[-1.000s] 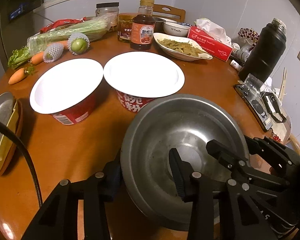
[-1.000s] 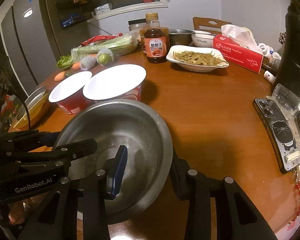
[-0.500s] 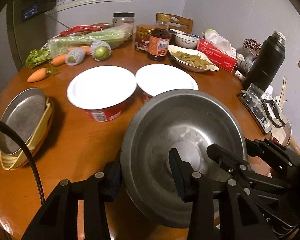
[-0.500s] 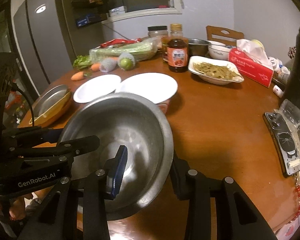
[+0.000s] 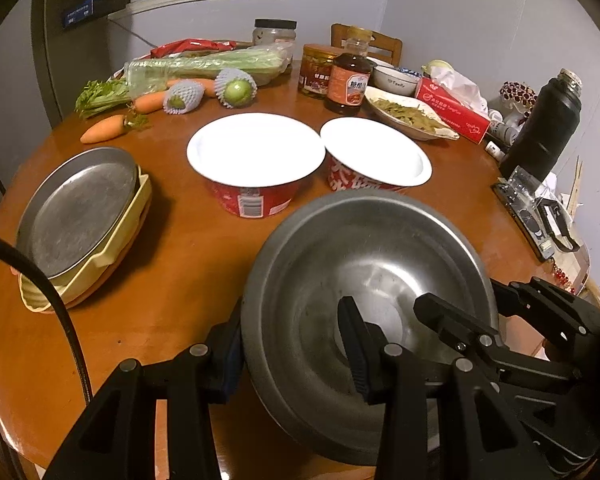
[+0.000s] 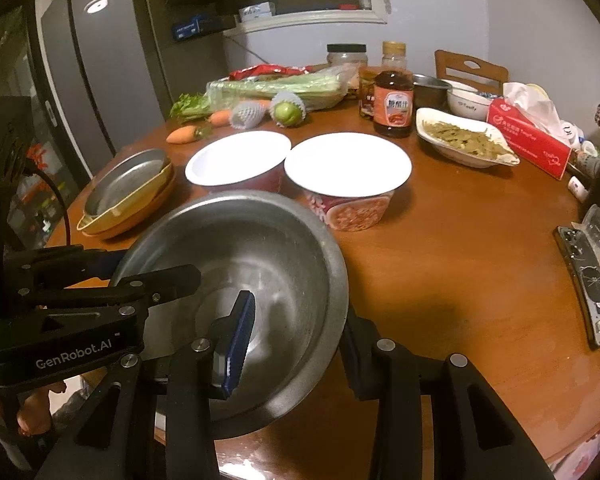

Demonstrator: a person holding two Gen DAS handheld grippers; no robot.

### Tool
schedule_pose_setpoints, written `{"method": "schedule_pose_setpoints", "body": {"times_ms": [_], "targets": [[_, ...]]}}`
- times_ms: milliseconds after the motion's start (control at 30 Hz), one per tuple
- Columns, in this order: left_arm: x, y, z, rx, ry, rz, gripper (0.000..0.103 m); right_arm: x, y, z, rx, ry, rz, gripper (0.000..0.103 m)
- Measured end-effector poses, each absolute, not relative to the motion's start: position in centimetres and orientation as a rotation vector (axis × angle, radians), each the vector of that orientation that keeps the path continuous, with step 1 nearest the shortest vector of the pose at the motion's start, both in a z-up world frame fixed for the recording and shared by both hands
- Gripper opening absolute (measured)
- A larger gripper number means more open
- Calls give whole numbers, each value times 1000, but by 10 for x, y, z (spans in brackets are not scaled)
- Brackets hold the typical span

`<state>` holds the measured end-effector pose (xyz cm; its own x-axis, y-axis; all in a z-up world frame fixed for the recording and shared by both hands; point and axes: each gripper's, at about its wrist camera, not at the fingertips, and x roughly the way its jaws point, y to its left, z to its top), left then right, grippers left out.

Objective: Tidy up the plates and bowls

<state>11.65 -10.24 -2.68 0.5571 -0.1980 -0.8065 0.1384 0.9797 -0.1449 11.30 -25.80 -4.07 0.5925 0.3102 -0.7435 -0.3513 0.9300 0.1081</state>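
Observation:
A large steel bowl (image 5: 364, 264) (image 6: 260, 248) hangs just above the near part of the round wooden table (image 5: 180, 264). My left gripper (image 5: 292, 356) is shut on its left rim, one finger outside and one inside. My right gripper (image 6: 296, 348) is shut on the opposite rim the same way. Each gripper shows in the other's view: the right gripper (image 5: 460, 332) and the left gripper (image 6: 140, 284). At the table's left edge a steel plate (image 5: 76, 212) (image 6: 132, 176) tops a yellow dish (image 5: 112, 236) on an orange plate.
Two red instant-noodle tubs with white lids (image 5: 256, 152) (image 5: 376, 152) stand just beyond the bowl. Further back lie carrots, celery, netted fruit, jars, a sauce bottle (image 5: 350, 80), a dish of greens (image 5: 408, 116) and a tissue box. A black flask (image 5: 544, 132) and a phone sit right.
Both grippers have carried the steel bowl leftward and back from the noodle tubs. The plate stack has come fully into view at the left.

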Motion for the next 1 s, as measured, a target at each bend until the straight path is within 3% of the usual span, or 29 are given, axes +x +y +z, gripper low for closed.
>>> {"method": "schedule_pose_setpoints", "body": {"times_ms": [1000], "targets": [[127, -98, -42, -49, 983, -186, 44, 125, -246, -54, -70, 893, 384, 43]]}}
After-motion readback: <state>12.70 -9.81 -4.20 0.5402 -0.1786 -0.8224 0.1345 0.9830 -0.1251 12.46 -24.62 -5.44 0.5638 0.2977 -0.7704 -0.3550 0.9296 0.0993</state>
